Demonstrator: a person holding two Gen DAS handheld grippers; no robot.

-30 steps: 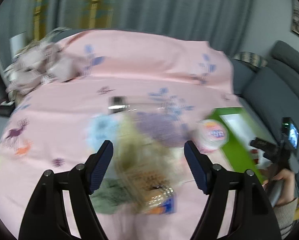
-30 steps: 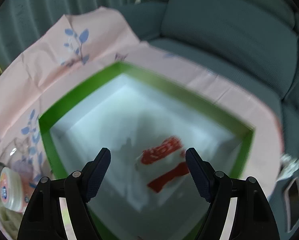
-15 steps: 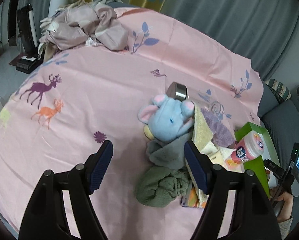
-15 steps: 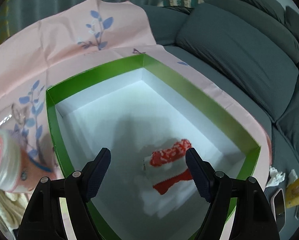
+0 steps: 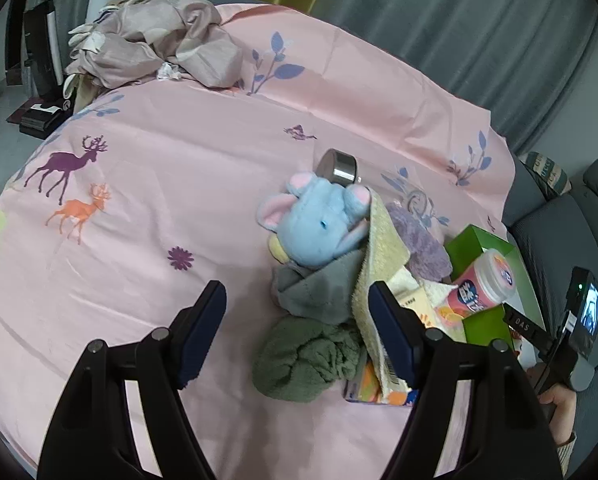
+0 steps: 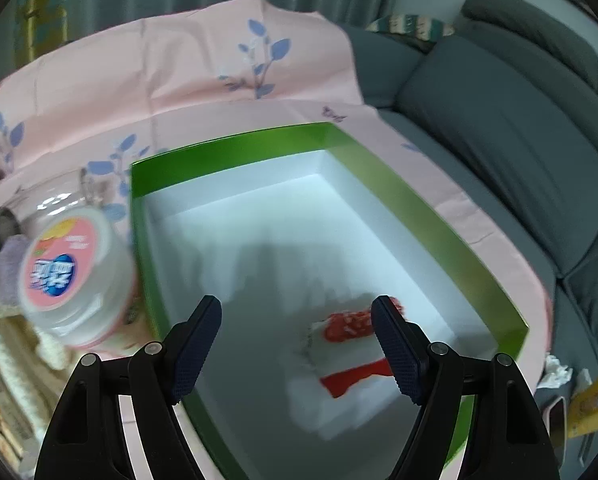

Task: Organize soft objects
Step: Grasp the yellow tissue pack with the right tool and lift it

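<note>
Pile of soft stuff sits just ahead and slightly right of the left hand-held gripper [image 5: 297,330], wide open, green towel [image 5: 305,362] nearest. Right hand-held gripper [image 6: 297,346], also wide and empty, hovers over the green box [image 6: 235,148] holding a red-white cloth [image 6: 349,360].

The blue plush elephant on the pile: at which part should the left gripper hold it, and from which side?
Grip the blue plush elephant across its round head, coming from above. It lies on top of the grey cloth, unobstructed, and the open left gripper probably spans it.
</note>
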